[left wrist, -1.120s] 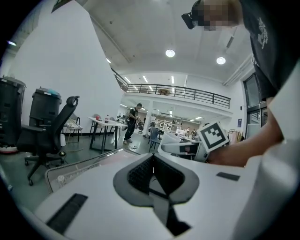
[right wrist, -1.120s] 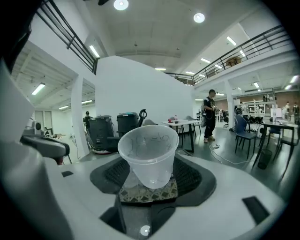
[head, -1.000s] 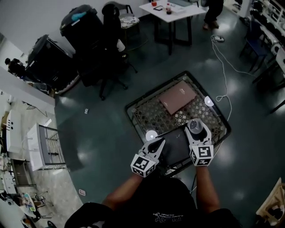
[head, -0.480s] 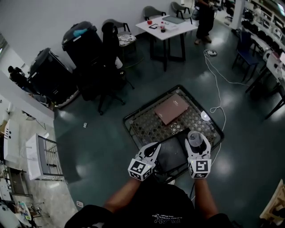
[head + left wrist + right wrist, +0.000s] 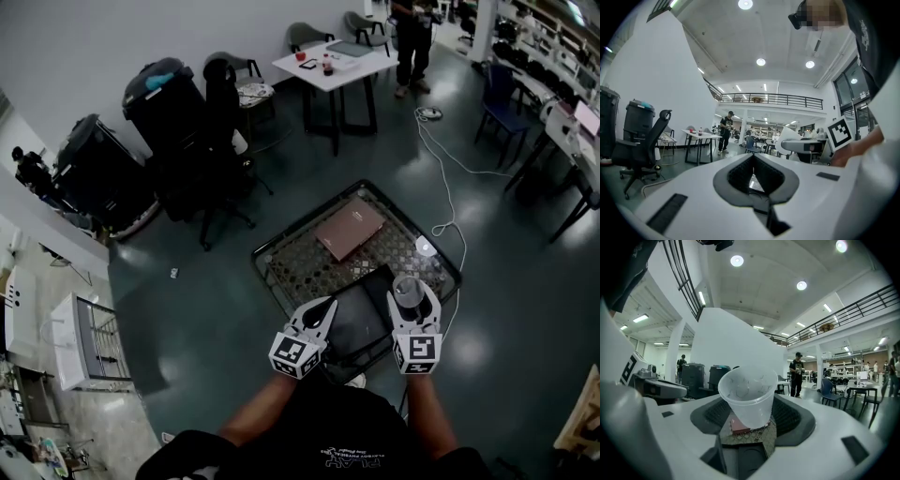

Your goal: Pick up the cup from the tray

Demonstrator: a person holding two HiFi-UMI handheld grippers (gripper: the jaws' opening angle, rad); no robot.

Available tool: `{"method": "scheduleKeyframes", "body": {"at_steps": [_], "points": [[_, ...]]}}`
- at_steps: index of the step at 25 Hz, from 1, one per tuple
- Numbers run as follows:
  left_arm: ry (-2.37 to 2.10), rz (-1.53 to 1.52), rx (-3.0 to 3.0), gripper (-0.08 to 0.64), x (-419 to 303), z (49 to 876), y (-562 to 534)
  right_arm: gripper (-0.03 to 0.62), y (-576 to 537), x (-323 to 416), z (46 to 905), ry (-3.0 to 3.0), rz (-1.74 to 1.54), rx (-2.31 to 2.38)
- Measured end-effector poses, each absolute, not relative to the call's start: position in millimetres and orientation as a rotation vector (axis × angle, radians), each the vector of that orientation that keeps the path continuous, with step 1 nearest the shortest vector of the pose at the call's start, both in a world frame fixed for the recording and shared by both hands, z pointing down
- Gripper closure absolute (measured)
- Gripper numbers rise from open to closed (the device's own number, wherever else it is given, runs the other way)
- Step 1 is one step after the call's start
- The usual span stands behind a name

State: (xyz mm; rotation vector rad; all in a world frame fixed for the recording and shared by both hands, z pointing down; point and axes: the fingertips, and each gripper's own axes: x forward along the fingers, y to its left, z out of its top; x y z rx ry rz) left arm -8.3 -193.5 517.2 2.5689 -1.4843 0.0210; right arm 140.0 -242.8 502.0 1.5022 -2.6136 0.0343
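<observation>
The right tool (image 5: 748, 414) is closed on the cup (image 5: 746, 391), its two dark ribbed pads pressing the lower wall from either side. The cup is thin, clear, colourless plastic, wide at the rolled rim and tapering downward, upright with its mouth open, and faint crease lines show through its wall. It looks empty. In the head view it sits in the lower centre-right of the frame, at the tip of that tool, by the right edge of the black tray (image 5: 361, 314). From above it cannot be told whether the cup hangs over the tray or just past it. The right gripper view shows the latticed tabletop (image 5: 309, 253) and a flat pinkish slab (image 5: 350, 228) under the cup, so the cup is clear of the surface.

The left tool (image 5: 753, 164) is closed with nothing in it; only a thin sliver of light shows between its pads. In the head view it lies in the lower centre, over the tray's left edge.

The cup's base is hidden behind the right tool's pads. Both tools and their marker cubes cover the tray's near edge. A small white disc (image 5: 425, 247) lies on the tabletop's right side, too small to identify.
</observation>
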Motion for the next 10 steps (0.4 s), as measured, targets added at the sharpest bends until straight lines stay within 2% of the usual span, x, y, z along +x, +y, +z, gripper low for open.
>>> {"method": "scheduleKeyframes", "body": {"at_steps": [10], "points": [[-1.466,0.006,2.602,0.549,-2,509,-186,0.307,-230,150,497,-2.591,0.021,1.539]]}}
